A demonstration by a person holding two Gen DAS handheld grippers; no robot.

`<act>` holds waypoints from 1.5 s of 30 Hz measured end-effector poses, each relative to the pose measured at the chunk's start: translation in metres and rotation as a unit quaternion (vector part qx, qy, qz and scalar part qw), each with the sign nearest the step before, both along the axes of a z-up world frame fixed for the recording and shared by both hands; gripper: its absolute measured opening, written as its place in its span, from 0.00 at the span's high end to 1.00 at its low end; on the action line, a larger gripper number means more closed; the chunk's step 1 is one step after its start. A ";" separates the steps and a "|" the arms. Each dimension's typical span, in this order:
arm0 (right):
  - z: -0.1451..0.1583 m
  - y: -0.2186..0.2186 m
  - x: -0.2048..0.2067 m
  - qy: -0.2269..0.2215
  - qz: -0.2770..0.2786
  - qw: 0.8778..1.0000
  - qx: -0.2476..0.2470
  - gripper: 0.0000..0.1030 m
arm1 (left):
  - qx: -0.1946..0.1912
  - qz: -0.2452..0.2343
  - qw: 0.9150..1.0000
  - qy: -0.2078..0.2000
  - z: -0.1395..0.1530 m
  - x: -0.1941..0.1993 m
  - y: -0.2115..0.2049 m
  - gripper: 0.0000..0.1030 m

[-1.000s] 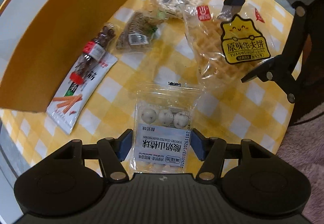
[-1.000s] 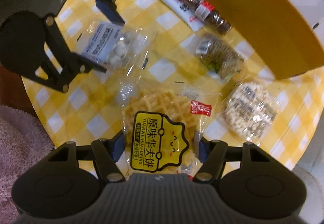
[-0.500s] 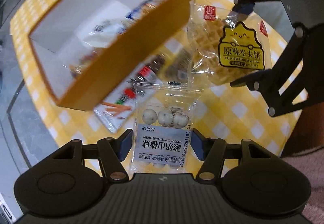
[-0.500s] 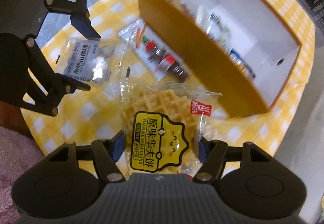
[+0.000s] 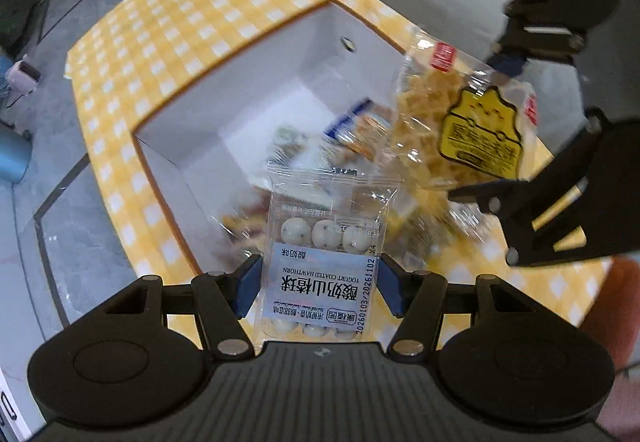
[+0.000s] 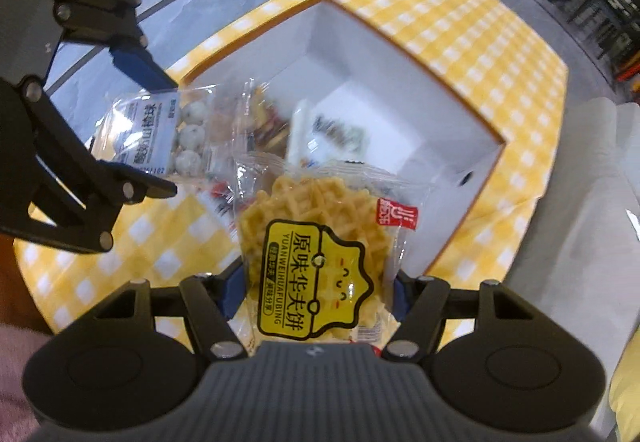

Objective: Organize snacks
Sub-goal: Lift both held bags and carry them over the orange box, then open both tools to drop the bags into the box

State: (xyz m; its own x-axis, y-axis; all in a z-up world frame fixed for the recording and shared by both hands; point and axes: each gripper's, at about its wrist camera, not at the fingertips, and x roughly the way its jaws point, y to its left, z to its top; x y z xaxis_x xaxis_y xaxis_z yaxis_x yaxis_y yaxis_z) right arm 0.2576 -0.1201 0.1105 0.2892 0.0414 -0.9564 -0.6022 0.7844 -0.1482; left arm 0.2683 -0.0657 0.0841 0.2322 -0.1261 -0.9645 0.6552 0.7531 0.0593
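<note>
Both tongs pinch packets: left gripper (image 5: 318, 284) a hawthorn ball packet (image 5: 322, 266), right gripper (image 6: 316, 292) a waffle packet (image 6: 320, 262). Ahead, beneath them, the orange box (image 5: 240, 54) holds blurred snacks (image 5: 352, 130) on a checked table (image 5: 168, 2).

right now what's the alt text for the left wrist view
The left gripper holds a clear yogurt hawthorn packet above an open orange box with snacks inside. The right gripper holds a waffle packet alongside, over the yellow checked tablecloth.
</note>
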 end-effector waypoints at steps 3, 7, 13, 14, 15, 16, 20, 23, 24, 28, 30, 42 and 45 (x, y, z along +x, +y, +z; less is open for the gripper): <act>-0.004 -0.003 0.017 -0.006 -0.012 1.000 0.005 0.36 | -0.011 0.024 1.000 0.011 -0.010 0.026 0.000 0.32; -0.016 -0.011 0.037 -0.009 -0.028 0.999 0.016 0.36 | -0.027 0.051 0.998 0.010 -0.026 0.052 0.003 0.32; -0.046 -0.019 0.072 -0.010 -0.049 0.998 0.033 0.36 | -0.036 0.093 0.995 0.020 -0.045 0.083 0.008 0.32; -0.052 -0.019 0.076 -0.008 -0.051 0.998 0.034 0.36 | -0.033 0.100 0.994 0.024 -0.052 0.089 0.008 0.32; -0.056 -0.019 0.079 -0.004 -0.054 0.998 0.035 0.36 | -0.032 0.106 0.994 0.025 -0.054 0.093 0.009 0.32; -0.063 -0.019 0.083 -0.001 -0.056 0.998 0.035 0.36 | -0.031 0.112 0.993 0.026 -0.057 0.096 0.010 0.32; -0.078 -0.015 0.097 0.000 -0.053 0.998 0.042 0.36 | -0.024 0.141 0.989 0.033 -0.074 0.116 0.011 0.32; -0.090 -0.011 0.109 -0.011 -0.059 0.998 0.023 0.36 | -0.019 0.155 0.987 0.038 -0.084 0.126 0.013 0.32; -0.095 -0.011 0.112 -0.009 -0.062 0.998 0.017 0.36 | -0.017 0.157 0.987 0.037 -0.088 0.128 0.012 0.32; -0.114 -0.010 0.119 0.003 -0.066 0.998 0.014 0.36 | -0.002 0.159 0.986 0.043 -0.101 0.134 0.009 0.32; -0.121 -0.009 0.119 0.010 -0.068 0.998 0.008 0.36 | 0.000 0.163 0.986 0.048 -0.106 0.137 0.009 0.32; -0.132 -0.013 0.129 0.023 -0.070 0.997 0.007 0.31 | -0.010 0.185 0.981 0.055 -0.119 0.145 0.019 0.32; -0.128 -0.017 0.132 0.010 -0.074 0.997 0.014 0.23 | -0.018 0.188 0.981 0.044 -0.113 0.145 0.020 0.33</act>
State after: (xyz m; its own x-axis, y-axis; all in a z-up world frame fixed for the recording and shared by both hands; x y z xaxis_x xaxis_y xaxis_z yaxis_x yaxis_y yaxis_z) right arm 0.3897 -0.1370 -0.0180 0.2755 0.0268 -0.9609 -0.4826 0.8684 -0.1142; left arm 0.4129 -0.0454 -0.0291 0.1844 -0.0812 -0.9795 0.3330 0.9428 -0.0154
